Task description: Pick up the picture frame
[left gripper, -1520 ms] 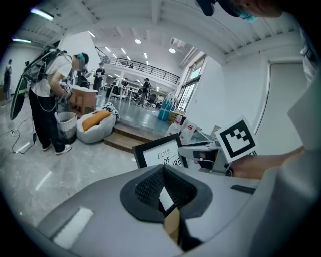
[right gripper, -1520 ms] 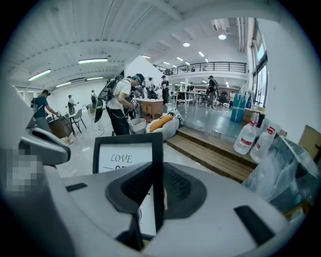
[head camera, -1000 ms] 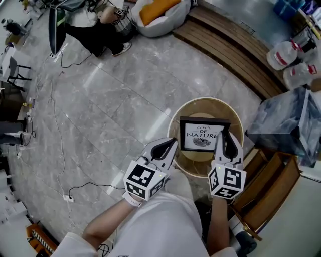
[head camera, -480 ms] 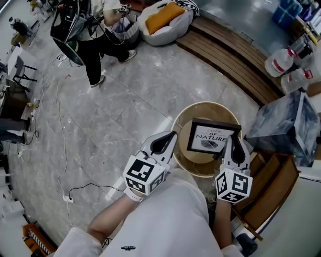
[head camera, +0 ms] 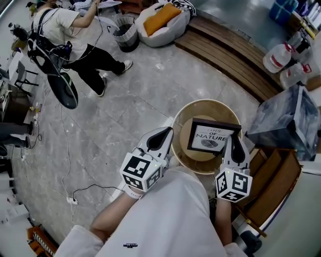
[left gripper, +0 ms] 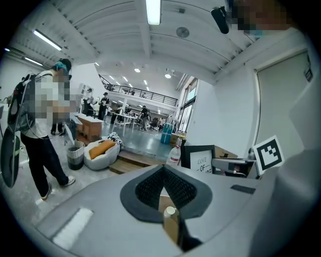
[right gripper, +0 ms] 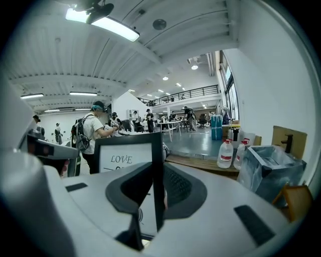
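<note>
A black picture frame [head camera: 210,136] with a white print reading "LOVE OF NATURE" hangs tilted over a round wooden table [head camera: 186,116]. My right gripper [head camera: 234,142] is shut on the frame's right edge; in the right gripper view the frame [right gripper: 125,153] stands edge-on between the jaws of that gripper [right gripper: 156,176]. My left gripper [head camera: 163,134] hovers just left of the table with its jaws together and nothing in them. In the left gripper view the frame [left gripper: 197,159] shows beyond that gripper [left gripper: 163,181], to the right.
A person with a backpack [head camera: 62,37] walks at the far left. A bin [head camera: 125,34] and an orange-cushioned beanbag [head camera: 160,15] stand at the back. A wooden step [head camera: 230,50], water jugs [head camera: 281,55], a grey bag [head camera: 283,123] and a wooden crate [head camera: 271,185] crowd the right. A cable [head camera: 75,193] lies on the floor.
The frame has risen and shifted right with my right gripper shut on it, then held nearly still. The person at the back has walked left. My left gripper has barely moved.
</note>
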Motion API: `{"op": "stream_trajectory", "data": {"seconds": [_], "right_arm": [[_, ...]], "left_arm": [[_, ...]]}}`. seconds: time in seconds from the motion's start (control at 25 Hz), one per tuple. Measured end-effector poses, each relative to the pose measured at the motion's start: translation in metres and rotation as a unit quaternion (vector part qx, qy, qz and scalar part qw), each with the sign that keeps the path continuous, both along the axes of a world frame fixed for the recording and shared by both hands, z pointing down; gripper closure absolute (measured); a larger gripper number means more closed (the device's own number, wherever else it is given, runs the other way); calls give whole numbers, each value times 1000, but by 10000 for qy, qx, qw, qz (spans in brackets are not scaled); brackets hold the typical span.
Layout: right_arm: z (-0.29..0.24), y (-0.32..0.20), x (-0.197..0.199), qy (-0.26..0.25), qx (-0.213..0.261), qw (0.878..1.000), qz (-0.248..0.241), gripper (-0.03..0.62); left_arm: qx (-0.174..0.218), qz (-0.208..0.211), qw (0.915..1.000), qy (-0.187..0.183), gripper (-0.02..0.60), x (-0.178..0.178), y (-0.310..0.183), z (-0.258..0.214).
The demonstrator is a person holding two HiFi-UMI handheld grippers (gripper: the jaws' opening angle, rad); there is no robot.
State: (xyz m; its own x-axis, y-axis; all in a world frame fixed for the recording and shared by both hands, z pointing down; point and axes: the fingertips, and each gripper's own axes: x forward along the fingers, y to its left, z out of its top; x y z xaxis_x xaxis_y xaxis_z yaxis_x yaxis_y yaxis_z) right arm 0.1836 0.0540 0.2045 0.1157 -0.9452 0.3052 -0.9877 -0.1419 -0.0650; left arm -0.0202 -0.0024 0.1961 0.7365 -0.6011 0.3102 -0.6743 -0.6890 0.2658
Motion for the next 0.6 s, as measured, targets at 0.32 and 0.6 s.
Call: {"op": "stream_trajectory", "data": {"seconds": [0.32,0.6], "right_arm": [[8,5,13,-129,23,9999,102,539],[8,8,19,-179,135,9997,126,539]], "left_arm": [[44,132,9998,-154,578,19,-1,3],[20,318,9991,-285,578,34,6,5]]}}
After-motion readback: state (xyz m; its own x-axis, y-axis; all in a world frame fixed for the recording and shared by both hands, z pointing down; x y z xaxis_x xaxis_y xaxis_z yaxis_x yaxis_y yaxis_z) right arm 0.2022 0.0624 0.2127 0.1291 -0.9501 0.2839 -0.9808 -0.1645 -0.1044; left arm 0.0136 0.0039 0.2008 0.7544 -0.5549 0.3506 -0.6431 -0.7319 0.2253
